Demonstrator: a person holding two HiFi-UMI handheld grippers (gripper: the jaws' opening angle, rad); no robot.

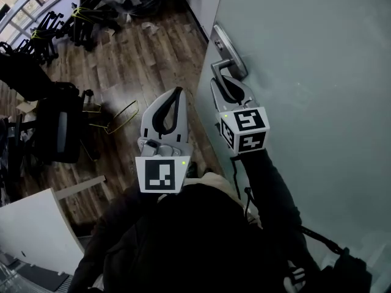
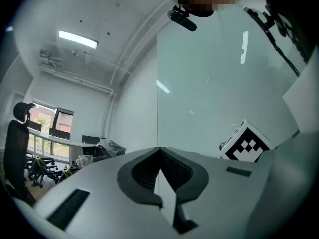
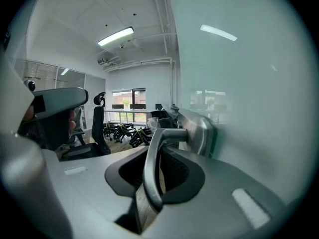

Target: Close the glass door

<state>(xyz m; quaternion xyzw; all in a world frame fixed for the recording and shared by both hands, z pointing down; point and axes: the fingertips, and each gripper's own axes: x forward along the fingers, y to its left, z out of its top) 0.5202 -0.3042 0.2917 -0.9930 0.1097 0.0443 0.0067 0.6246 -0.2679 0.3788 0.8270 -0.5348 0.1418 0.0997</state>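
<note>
The frosted glass door (image 1: 305, 90) fills the right of the head view, with a metal lever handle (image 1: 227, 66) on its near edge. My right gripper (image 1: 226, 88) is shut on that lever. In the right gripper view the lever (image 3: 152, 176) runs down between the two pads, out from its metal plate (image 3: 199, 131). My left gripper (image 1: 178, 93) hangs in the air to the left of the door, its tips together with nothing between them. In the left gripper view, the left gripper (image 2: 159, 151) points at the door's pane (image 2: 214, 83), with the right gripper's marker cube (image 2: 247, 146) beside it.
A dark office chair (image 1: 55, 124) stands on the wooden floor (image 1: 140, 60) to the left. Several folded chairs (image 1: 43, 32) are piled by the windows at the far left. A white tabletop (image 1: 33, 231) sits at the lower left. The person's dark sleeve (image 1: 275, 206) runs along the door.
</note>
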